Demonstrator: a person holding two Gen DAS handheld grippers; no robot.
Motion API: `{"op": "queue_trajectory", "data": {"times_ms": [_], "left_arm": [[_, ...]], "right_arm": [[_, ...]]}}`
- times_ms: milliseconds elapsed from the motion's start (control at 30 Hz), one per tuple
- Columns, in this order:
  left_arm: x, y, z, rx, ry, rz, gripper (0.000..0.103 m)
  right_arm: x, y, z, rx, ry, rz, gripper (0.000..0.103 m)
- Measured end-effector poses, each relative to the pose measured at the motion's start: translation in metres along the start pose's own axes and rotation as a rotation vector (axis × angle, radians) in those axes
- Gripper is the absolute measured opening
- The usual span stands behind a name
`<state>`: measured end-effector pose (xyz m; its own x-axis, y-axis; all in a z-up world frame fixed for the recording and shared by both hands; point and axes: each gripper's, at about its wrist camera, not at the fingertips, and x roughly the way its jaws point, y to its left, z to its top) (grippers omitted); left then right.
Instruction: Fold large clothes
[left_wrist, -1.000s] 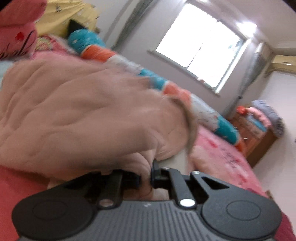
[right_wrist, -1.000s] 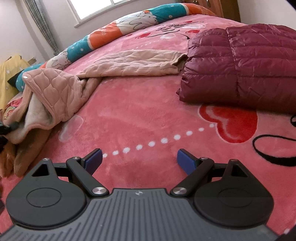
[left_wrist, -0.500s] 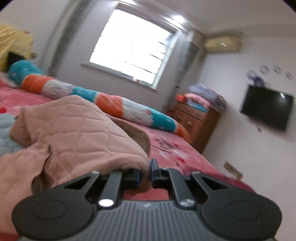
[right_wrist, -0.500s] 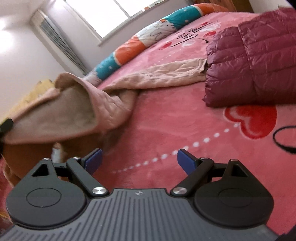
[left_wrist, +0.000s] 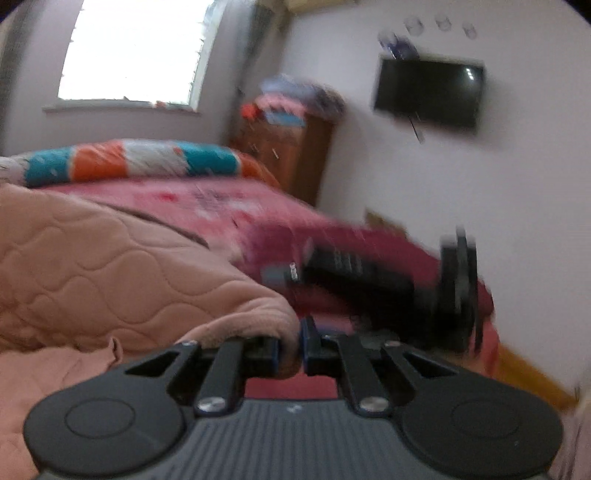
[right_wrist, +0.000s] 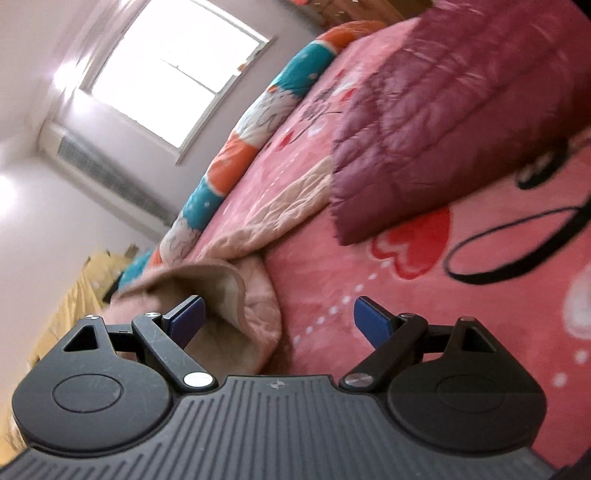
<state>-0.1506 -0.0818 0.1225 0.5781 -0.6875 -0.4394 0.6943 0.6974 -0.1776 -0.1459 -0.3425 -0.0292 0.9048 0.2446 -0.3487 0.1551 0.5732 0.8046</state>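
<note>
Clearly soft and bulky, the quilted pink garment (left_wrist: 122, 266) droops from the left gripper (left_wrist: 291, 349), clamped on its hem; right gripper (right_wrist: 279, 319) gapes empty.

garment (left_wrist: 110, 266): quilted matt cloth | bedspread (right_wrist: 332, 273): plush | jacket (right_wrist: 461, 110): shiny

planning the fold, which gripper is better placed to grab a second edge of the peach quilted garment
Right. The right gripper is open and empty, with a fold of the peach quilted garment just ahead, while the left gripper is already shut on an edge.
</note>
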Motion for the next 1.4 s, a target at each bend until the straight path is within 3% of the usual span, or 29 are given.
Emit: {"op": "queue_trajectory", "data": {"times_ms": [133, 200, 267, 367, 433, 533, 700, 900, 1033, 1133, 1233, 1400], "left_arm": [[0.015, -0.004, -0.021, 0.047, 0.125, 0.008, 0.01], [0.015, -0.002, -0.021, 0.07, 0.149, 0.019, 0.019], [0.011, -0.006, -0.019, 0.096, 0.169, 0.019, 0.037], [-0.003, -0.01, -0.01, 0.12, 0.203, -0.026, 0.055], [-0.021, -0.015, -0.011, 0.162, 0.201, -0.029, 0.064], [-0.042, -0.014, 0.0, 0.206, 0.194, -0.042, 0.069], [-0.062, 0.003, 0.04, 0.246, 0.141, 0.016, 0.071], [-0.017, 0.051, 0.118, 0.302, 0.087, 0.146, 0.071], [0.049, 0.111, 0.16, 0.243, 0.138, 0.222, 0.062], [0.095, 0.149, 0.175, 0.219, 0.222, 0.243, 0.056], [0.136, 0.177, 0.177, 0.233, 0.292, 0.258, 0.054], [0.185, 0.197, 0.158, 0.272, 0.46, 0.195, 0.054]], "right_arm": [[-0.004, -0.008, -0.002, 0.019, 0.006, -0.034, 0.103], [-0.003, -0.006, -0.005, 0.003, 0.028, -0.037, 0.103], [0.002, 0.001, -0.008, -0.022, 0.047, -0.039, 0.103], [0.009, 0.006, -0.012, -0.056, 0.075, -0.038, 0.103], [0.012, 0.009, -0.012, -0.076, 0.091, -0.037, 0.103], [0.022, 0.008, -0.009, -0.083, 0.098, -0.038, 0.103], [0.026, 0.0, -0.006, -0.05, 0.095, -0.054, 0.103], [0.037, -0.001, -0.003, -0.068, 0.106, -0.054, 0.103], [0.043, 0.002, 0.0, -0.088, 0.112, -0.039, 0.103], [0.048, 0.001, 0.004, -0.094, 0.112, -0.042, 0.103], [0.054, -0.002, 0.007, -0.086, 0.117, -0.039, 0.103], [0.071, -0.003, 0.008, -0.072, 0.152, -0.042, 0.103]]}}
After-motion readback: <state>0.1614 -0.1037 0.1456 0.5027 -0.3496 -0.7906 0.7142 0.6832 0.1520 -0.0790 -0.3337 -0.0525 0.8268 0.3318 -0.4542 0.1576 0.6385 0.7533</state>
